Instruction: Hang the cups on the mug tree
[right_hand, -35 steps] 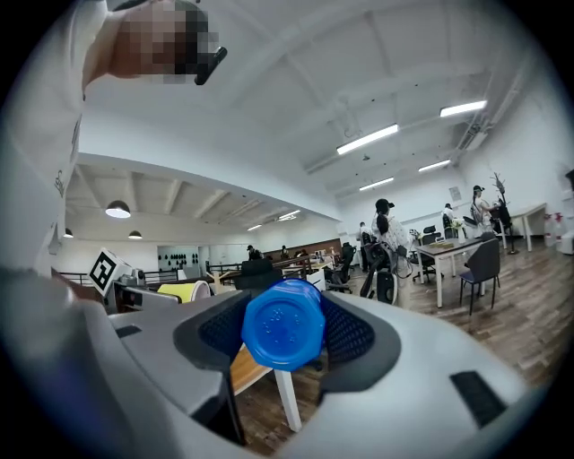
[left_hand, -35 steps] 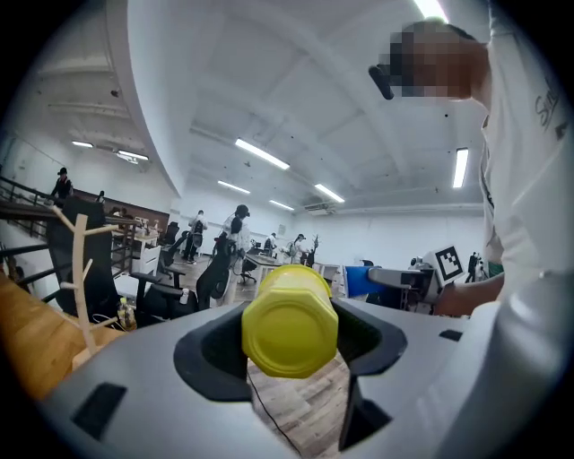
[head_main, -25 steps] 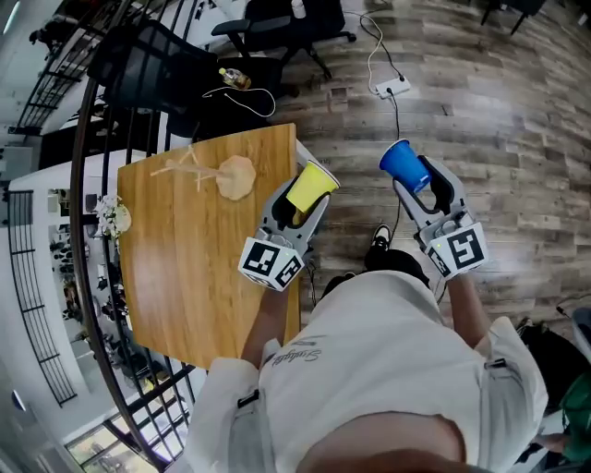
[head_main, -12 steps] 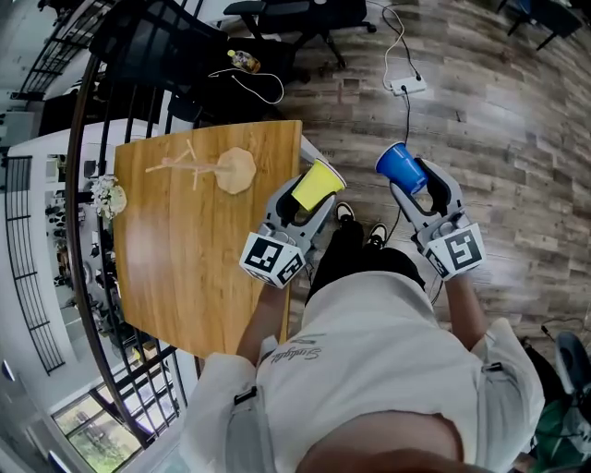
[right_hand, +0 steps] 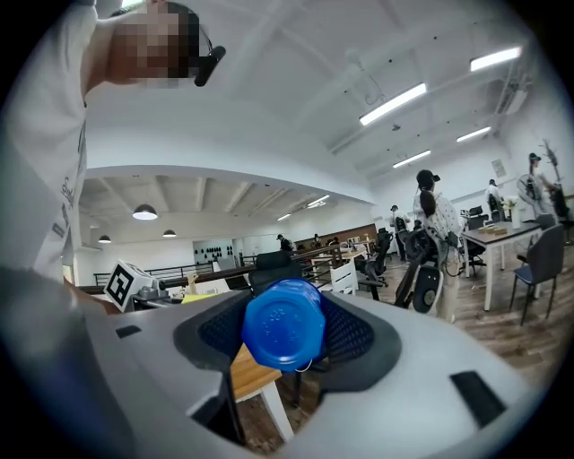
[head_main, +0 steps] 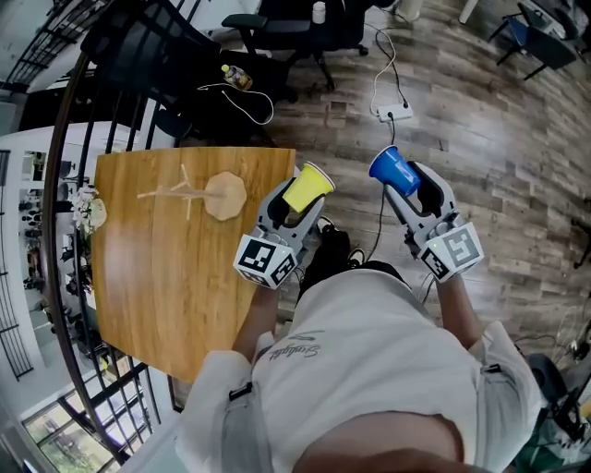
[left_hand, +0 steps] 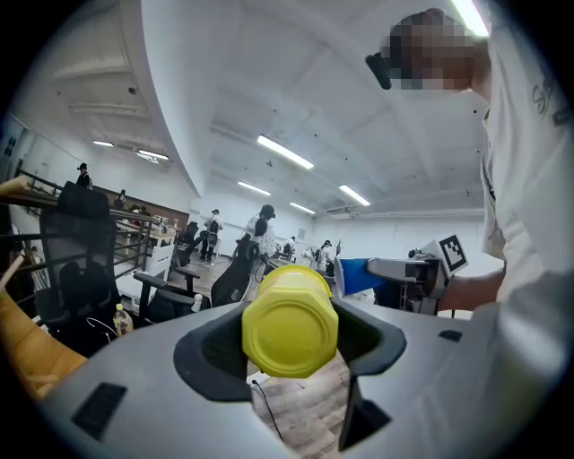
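Note:
My left gripper [head_main: 294, 209] is shut on a yellow cup [head_main: 307, 187], held at the right edge of the wooden table [head_main: 157, 277]. In the left gripper view the yellow cup's [left_hand: 290, 332] base fills the space between the jaws. My right gripper [head_main: 416, 189] is shut on a blue cup [head_main: 394, 170], held over the floor to the right of the table. Between the jaws in the right gripper view sits the blue cup's [right_hand: 283, 324] base. The wooden mug tree [head_main: 199, 193] lies at the far end of the table, left of the yellow cup.
Black railing bars [head_main: 74, 111] curve round the table's left and far sides. Office chairs [head_main: 295, 28] and a power strip with cable [head_main: 392, 88] are on the wood floor beyond. The person's feet [head_main: 337, 254] stand between the grippers. People stand far off in both gripper views.
The head view has shifted: the table and mug tree sit lower and more to the left in the frame. Both grippers still hold their cups in about the same pose.

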A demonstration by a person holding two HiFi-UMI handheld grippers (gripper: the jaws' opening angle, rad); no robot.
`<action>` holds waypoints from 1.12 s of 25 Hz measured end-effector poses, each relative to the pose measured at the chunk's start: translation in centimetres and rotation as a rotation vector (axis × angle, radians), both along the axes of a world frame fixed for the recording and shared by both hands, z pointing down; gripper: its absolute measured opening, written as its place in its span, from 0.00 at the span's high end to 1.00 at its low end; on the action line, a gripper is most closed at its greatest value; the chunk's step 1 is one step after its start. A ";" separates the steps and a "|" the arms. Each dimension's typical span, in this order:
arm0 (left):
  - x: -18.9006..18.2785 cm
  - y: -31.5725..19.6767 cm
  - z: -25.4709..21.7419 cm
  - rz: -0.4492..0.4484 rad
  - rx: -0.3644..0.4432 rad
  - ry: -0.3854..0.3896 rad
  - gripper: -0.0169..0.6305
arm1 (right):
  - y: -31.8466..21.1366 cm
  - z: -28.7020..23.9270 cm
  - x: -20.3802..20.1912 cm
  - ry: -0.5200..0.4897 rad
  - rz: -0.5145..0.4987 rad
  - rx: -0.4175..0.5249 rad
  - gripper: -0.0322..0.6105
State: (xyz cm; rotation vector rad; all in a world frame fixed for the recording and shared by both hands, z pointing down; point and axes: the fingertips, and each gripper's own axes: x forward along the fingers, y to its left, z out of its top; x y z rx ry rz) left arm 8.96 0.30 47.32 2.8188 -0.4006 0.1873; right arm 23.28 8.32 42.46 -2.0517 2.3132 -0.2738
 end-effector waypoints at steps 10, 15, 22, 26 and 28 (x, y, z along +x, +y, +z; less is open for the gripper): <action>-1.6 -6.5 -2.3 -0.056 0.048 0.043 0.56 | -10.2 -3.7 -3.5 0.045 -0.185 0.040 0.58; -3.5 -8.8 -2.1 -0.108 0.033 0.052 0.56 | -14.5 -4.2 -6.3 0.026 -0.289 0.060 0.58; -8.1 -10.0 -1.5 -0.263 0.006 0.045 0.56 | -18.4 -4.4 -9.5 -0.022 -0.417 0.069 0.58; -9.6 -10.0 -0.7 -0.340 -0.011 0.027 0.56 | -20.5 -3.9 -11.4 -0.064 -0.514 0.056 0.58; -9.9 -10.1 -0.2 -0.377 -0.018 0.015 0.56 | -21.4 -3.8 -12.2 -0.075 -0.574 0.058 0.58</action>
